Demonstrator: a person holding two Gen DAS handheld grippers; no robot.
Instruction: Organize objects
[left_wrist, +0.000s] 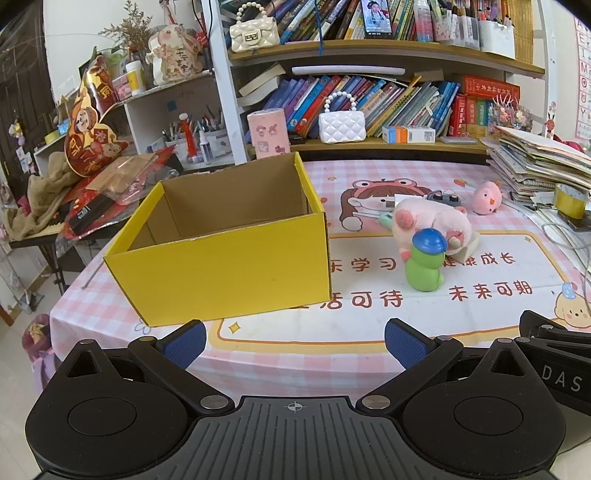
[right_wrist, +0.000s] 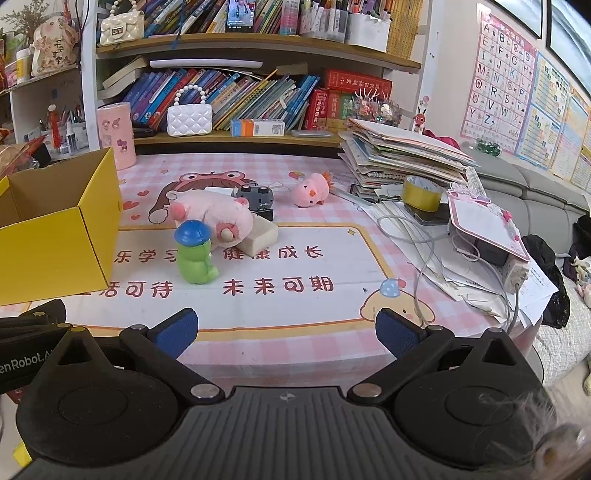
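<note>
An open, empty yellow cardboard box (left_wrist: 229, 258) stands on the left of the table; it also shows in the right wrist view (right_wrist: 55, 243). A green frog figure with a blue cap (left_wrist: 424, 264) (right_wrist: 194, 254) stands right of it. Behind the frog lie a pink plush pig (left_wrist: 432, 221) (right_wrist: 218, 216), a beige block (right_wrist: 260, 234), a grey toy (right_wrist: 256, 195) and a small pink plush chick (left_wrist: 487, 197) (right_wrist: 310, 190). My left gripper (left_wrist: 295, 341) is open and empty, near the box's front. My right gripper (right_wrist: 286, 332) is open and empty, near the table's front edge.
A pink checked mat (right_wrist: 295, 258) covers the table. A stack of books and papers (right_wrist: 402, 155), a yellow tape roll (right_wrist: 421, 192), cables and a power strip (right_wrist: 513, 269) crowd the right side. A bookshelf (left_wrist: 369, 48) stands behind. A pink cylinder (left_wrist: 267, 129) stands behind the box.
</note>
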